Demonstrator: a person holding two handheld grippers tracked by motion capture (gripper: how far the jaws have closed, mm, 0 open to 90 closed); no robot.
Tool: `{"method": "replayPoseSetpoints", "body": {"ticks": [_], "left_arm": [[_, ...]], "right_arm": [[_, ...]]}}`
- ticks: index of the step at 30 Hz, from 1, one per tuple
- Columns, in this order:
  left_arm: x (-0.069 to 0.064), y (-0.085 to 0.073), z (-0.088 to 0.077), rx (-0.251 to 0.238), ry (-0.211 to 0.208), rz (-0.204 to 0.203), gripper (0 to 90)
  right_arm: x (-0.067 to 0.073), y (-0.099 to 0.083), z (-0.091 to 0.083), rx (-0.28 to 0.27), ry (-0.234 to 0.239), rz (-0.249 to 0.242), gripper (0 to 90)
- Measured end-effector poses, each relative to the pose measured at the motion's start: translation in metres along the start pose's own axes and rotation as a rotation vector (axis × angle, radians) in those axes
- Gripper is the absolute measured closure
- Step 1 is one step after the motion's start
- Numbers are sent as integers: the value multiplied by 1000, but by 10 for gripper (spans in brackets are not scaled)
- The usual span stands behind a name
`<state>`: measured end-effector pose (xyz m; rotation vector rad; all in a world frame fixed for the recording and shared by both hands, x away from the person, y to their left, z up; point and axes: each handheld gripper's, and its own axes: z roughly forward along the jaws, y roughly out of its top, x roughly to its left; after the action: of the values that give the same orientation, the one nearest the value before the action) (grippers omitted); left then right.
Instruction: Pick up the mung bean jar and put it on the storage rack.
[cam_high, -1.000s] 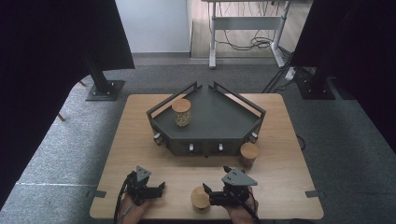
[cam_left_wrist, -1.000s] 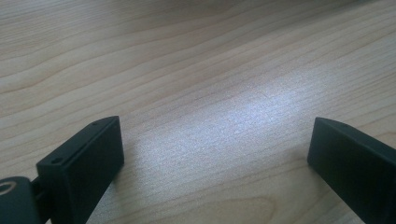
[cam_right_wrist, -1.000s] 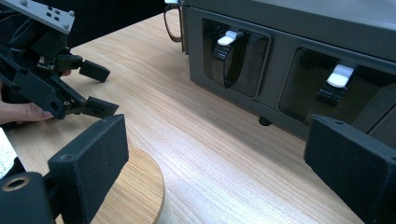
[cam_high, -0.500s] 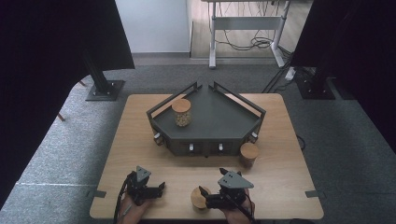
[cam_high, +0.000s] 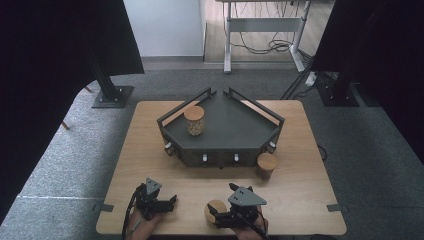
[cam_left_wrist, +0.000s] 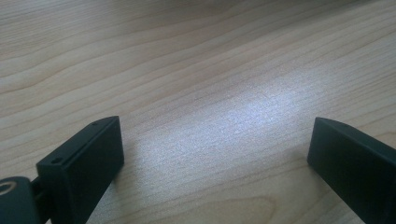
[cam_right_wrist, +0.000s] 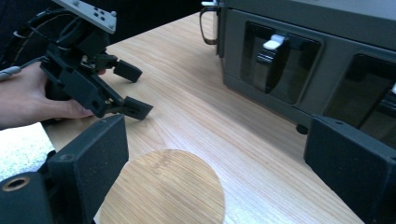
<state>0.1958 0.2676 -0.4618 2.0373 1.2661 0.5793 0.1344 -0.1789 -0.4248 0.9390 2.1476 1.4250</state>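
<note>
A jar with a round wooden lid (cam_high: 215, 207) stands near the table's front edge. My right gripper (cam_high: 218, 219) reaches at it from the right, open. In the right gripper view the lid (cam_right_wrist: 163, 191) lies low between the wide-apart jaws of that gripper (cam_right_wrist: 215, 134), close by the left jaw and well clear of the right one. My left gripper (cam_high: 171, 202) rests at the front left, open, and in its own view the left gripper (cam_left_wrist: 215, 126) has bare wood between its fingers. That same left gripper (cam_right_wrist: 137, 91) shows in a hand in the right gripper view.
A dark five-sided tray (cam_high: 220, 156) with low rails sits mid-table, its front (cam_right_wrist: 289, 70) bearing white latches. A jar of pale contents (cam_high: 194, 120) stands inside it at the left. Another wooden-lidded jar (cam_high: 266, 165) stands by its front right corner.
My right gripper has slid a little to the left, bringing its jaws around the front jar. The left gripper and the jars stayed put.
</note>
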Motion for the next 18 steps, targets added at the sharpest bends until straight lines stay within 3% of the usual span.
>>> {"method": "replayPoseSetpoints", "body": {"ticks": [18], "left_arm": [[0, 0, 0, 0, 0, 0, 33]], "right_arm": [[7, -5, 6, -2, 43, -14, 59]]}}
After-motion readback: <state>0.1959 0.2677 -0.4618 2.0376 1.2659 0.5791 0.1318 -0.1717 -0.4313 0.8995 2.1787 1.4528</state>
